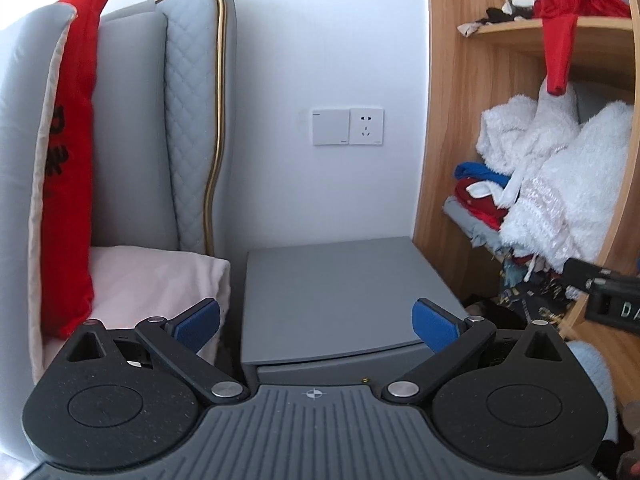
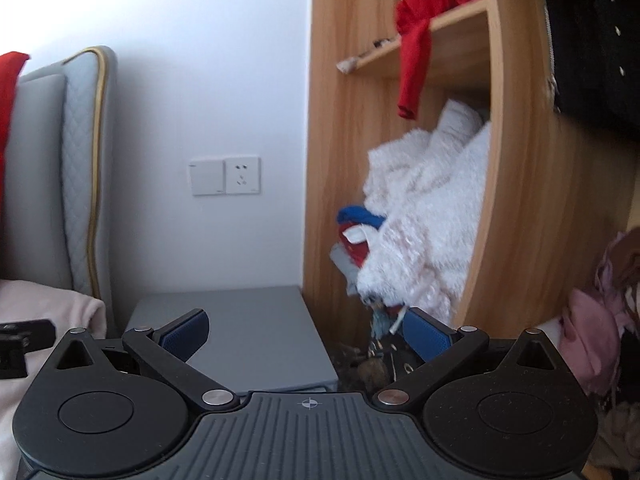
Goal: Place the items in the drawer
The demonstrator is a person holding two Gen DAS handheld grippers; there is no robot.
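A grey nightstand (image 1: 340, 292) stands between the bed and a wooden wardrobe; its drawer front (image 1: 336, 372) shows just below the top and looks closed. My left gripper (image 1: 316, 326) hovers open in front of and above it, nothing between its blue pads. In the right wrist view the same nightstand (image 2: 240, 336) sits low at centre. My right gripper (image 2: 306, 338) is open and empty, aimed at the nightstand's right edge and the wardrobe's bottom. Clothes fill the wardrobe: a white fluffy pile (image 2: 428, 220), a hanging red garment (image 2: 414, 64), folded red and blue pieces (image 1: 480, 192).
A padded grey headboard (image 1: 192, 120) and a bed with a pink sheet (image 1: 156, 276) lie to the left, with a red pillow (image 1: 76, 160). A wall socket (image 1: 348, 126) is above the nightstand. The right gripper's body (image 1: 608, 296) shows at the left view's right edge. Pink clothes (image 2: 592, 332) hang far right.
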